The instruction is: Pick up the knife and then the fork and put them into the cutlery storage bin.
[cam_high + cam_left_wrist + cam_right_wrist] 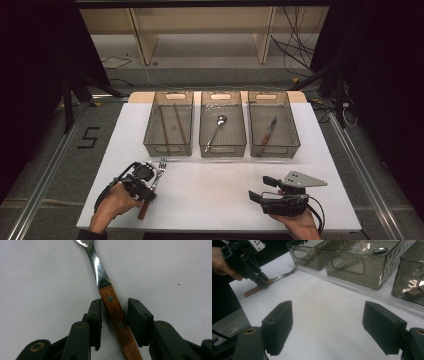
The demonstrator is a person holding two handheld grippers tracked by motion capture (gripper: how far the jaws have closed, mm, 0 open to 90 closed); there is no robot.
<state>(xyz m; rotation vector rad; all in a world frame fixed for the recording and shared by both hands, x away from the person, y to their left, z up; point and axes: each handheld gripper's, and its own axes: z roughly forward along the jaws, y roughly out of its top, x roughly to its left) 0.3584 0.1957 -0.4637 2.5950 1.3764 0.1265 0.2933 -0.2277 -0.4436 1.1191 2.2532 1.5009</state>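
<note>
- Black jaws of the left gripper (pixel 113 322) stand on both sides of the fork (pixel 113 307), right over its brown wooden handle.
- Both pads sit close to the wood, but a thin bit of white table (pixel 45 277) shows on each side, so the jaws are not pinching yet. They are partly open with the fork between them.
- Seen from above, the fork (pixel 154 184) lies flat near the front left of the table (pixel 220 190), just under the left gripper (pixel 145 184).
- Its long line runs from the wooden end, close to the person, up to the shiny prongs, which point toward the 3 bins.
- That long line goes a bit slanted between the jaws, so the jaws cross it and can squeeze its thin sides.
- Nearest to the prongs is the left bin (pixel 169 125), with 2 thin sticks inside.
- Far off at the front right is the right gripper (pixel 260 190), wide open and holding nothing.
- So the left hand (pixel 116 202) is much nearer the fork, and I think it should do the grab.
</note>
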